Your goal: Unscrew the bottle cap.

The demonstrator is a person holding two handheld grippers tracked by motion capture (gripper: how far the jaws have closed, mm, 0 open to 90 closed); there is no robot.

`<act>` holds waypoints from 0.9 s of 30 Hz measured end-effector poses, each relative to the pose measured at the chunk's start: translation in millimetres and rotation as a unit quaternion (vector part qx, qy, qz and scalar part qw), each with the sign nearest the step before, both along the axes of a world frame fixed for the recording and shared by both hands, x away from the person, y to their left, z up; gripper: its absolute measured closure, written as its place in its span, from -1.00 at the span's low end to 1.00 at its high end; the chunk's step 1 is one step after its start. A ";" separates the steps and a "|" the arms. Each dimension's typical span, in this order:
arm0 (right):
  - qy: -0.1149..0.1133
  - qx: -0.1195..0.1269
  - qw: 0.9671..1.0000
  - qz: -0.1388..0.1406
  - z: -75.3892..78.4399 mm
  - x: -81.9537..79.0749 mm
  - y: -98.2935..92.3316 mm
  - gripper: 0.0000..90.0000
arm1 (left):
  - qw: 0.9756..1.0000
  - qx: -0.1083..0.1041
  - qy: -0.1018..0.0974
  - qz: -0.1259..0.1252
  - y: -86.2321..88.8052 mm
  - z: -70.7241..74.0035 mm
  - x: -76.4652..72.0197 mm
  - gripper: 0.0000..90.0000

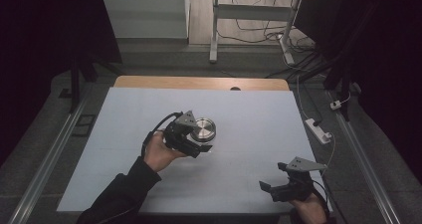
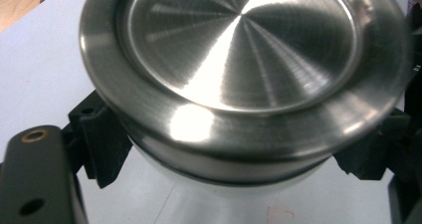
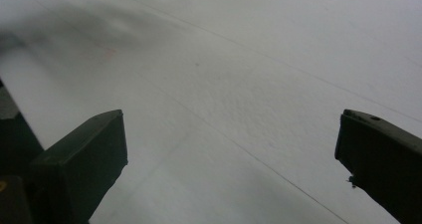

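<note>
Jaws of left gripper (image 2: 239, 154) clamp round brushed-steel lid (image 2: 244, 50).

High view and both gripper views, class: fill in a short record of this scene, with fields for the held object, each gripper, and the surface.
held object: round metal container with a brushed steel lid
left gripper: shut on the container's sides, below the lid rim
right gripper: open, nothing between its jaws, near the table's front right corner
surface: pale table
</note>
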State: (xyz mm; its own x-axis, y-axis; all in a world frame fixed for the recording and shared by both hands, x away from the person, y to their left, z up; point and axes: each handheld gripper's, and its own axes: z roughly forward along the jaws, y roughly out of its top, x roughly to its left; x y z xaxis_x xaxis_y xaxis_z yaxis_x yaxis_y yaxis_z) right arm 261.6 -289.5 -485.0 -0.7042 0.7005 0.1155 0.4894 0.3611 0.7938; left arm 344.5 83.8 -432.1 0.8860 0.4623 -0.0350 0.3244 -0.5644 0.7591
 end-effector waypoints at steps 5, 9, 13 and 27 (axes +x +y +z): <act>-0.008 0.005 1.000 0.019 7.2 0.8 11.7 -1.00 | 1.000 0.000 0.000 -0.001 -0.4 -0.3 -0.8 -0.65; -0.020 0.012 0.999 0.026 13.0 3.0 20.2 -1.00 | 1.000 0.000 -0.001 0.000 -2.0 -1.7 -2.9 -0.65; -0.030 0.020 0.999 0.028 18.0 6.6 26.2 -1.00 | 1.000 0.002 -0.001 -0.004 -5.0 -2.6 -5.2 -0.65; -0.065 0.039 0.995 0.063 39.2 25.5 62.7 -1.00 | 1.000 0.000 -0.005 -0.011 -7.5 1.6 -9.0 -0.65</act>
